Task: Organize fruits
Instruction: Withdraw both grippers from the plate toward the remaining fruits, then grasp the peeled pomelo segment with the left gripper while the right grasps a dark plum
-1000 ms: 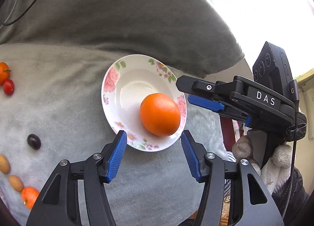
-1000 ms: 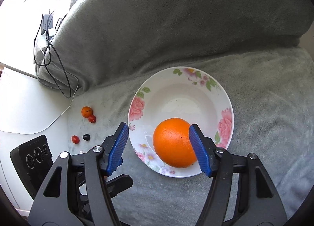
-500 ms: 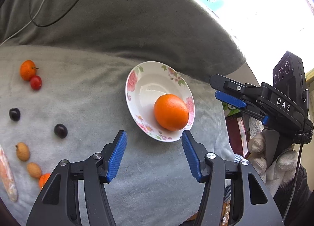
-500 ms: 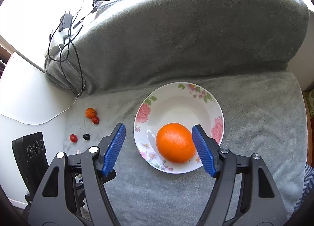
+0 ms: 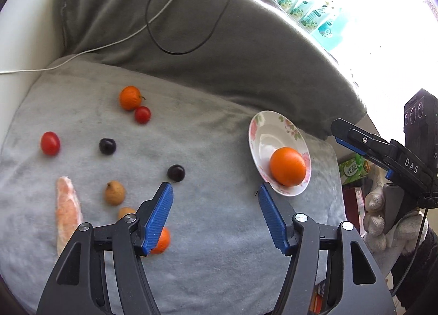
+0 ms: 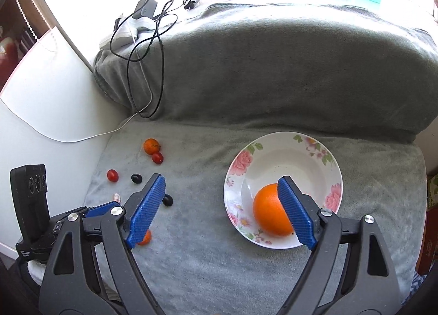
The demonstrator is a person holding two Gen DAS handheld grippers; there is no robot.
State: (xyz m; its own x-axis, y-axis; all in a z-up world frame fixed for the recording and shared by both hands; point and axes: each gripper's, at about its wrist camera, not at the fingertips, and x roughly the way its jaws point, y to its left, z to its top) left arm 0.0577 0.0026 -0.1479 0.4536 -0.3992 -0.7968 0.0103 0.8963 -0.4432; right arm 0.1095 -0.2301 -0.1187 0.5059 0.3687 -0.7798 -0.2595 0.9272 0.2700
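Two handheld grippers are hovering over a grey blanket [image 5: 219,129] that is covering a sofa seat.

At the far left, a long pale orange piece of fruit [image 5: 67,211] is lying on the blanket. Just above it, a cherry tomato [image 5: 50,143] is sitting alone. Moving right, a dark plum [image 5: 107,146] is resting near two small tan fruits [image 5: 115,192], one above the other. Farther back, a small tangerine [image 5: 129,98] is touching a second cherry tomato [image 5: 142,114]. A second dark plum [image 5: 176,172] is lying just past the left gripper's left fingertip, and a small orange fruit [image 5: 161,241] is peeking out from behind that same finger.

The left gripper [image 5: 213,216] is spreading its blue-padded jaws wide and is gripping nothing; bare blanket is showing between them.

To the right, a white bowl with pink flowers [image 6: 301,156] is sitting on the blanket, and a large orange [image 6: 269,212] is resting inside it near the front rim.

The right gripper [image 6: 219,211] is also standing wide apart and empty, its right pad passing in front of the orange. A gloved hand [image 5: 380,224] is gripping its handle at the far right.
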